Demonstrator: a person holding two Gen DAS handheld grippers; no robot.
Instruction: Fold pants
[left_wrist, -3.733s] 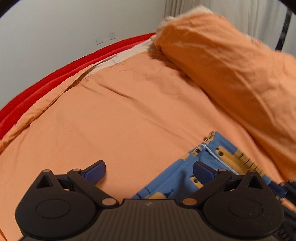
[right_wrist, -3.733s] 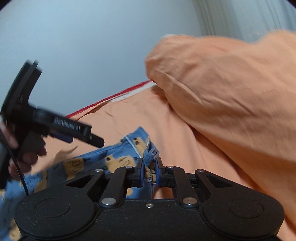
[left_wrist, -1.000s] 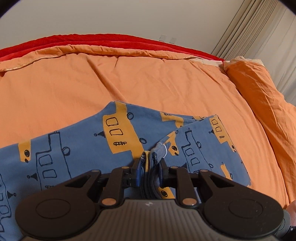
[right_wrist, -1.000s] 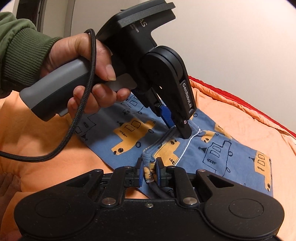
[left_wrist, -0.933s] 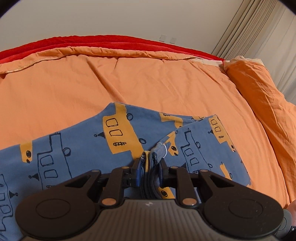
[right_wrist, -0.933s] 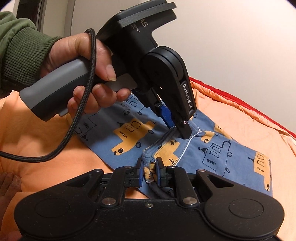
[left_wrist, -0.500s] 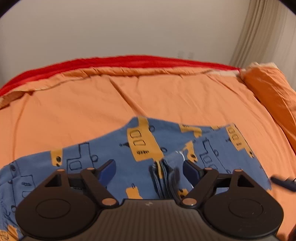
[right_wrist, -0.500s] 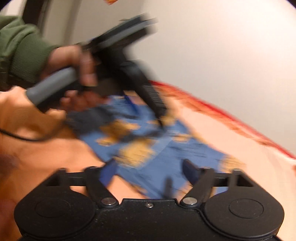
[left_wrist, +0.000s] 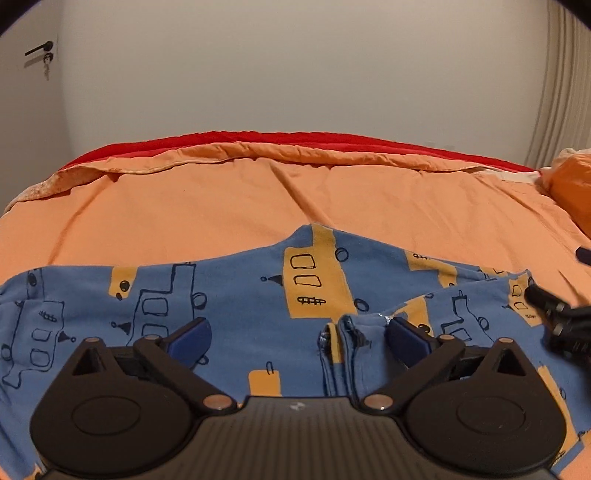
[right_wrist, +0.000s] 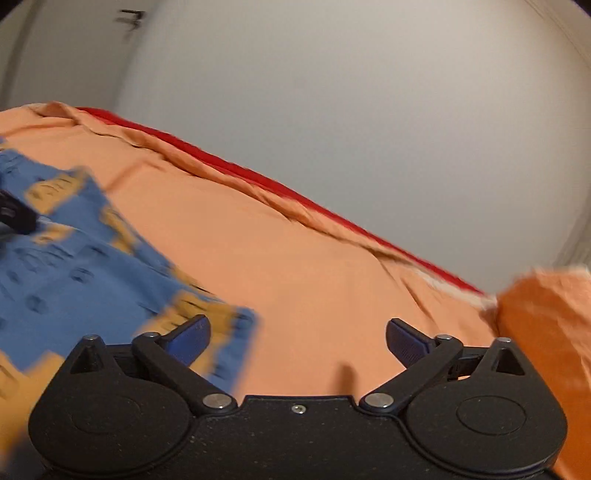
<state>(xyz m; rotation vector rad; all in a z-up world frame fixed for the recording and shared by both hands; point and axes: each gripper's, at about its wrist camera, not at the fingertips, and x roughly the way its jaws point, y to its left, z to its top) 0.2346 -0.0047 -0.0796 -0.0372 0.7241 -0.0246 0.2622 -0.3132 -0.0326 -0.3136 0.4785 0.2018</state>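
Blue pants with an orange and black print lie flat on the orange bed cover, with a folded-over part and a bunched hem at the right. My left gripper is open and empty, just above the pants, the hem between its fingers. My right gripper is open and empty over bare cover, with the pants to its left, blurred. Part of the right gripper shows at the right edge of the left wrist view.
A red sheet edge runs along the far side of the bed against a pale wall. An orange pillow lies at the right. A door with a handle is at the far left.
Both grippers were shut on the pants' hem a second ago; both have opened and let go. The right gripper has swung right, away from the pants. The pants now lie on the bed.
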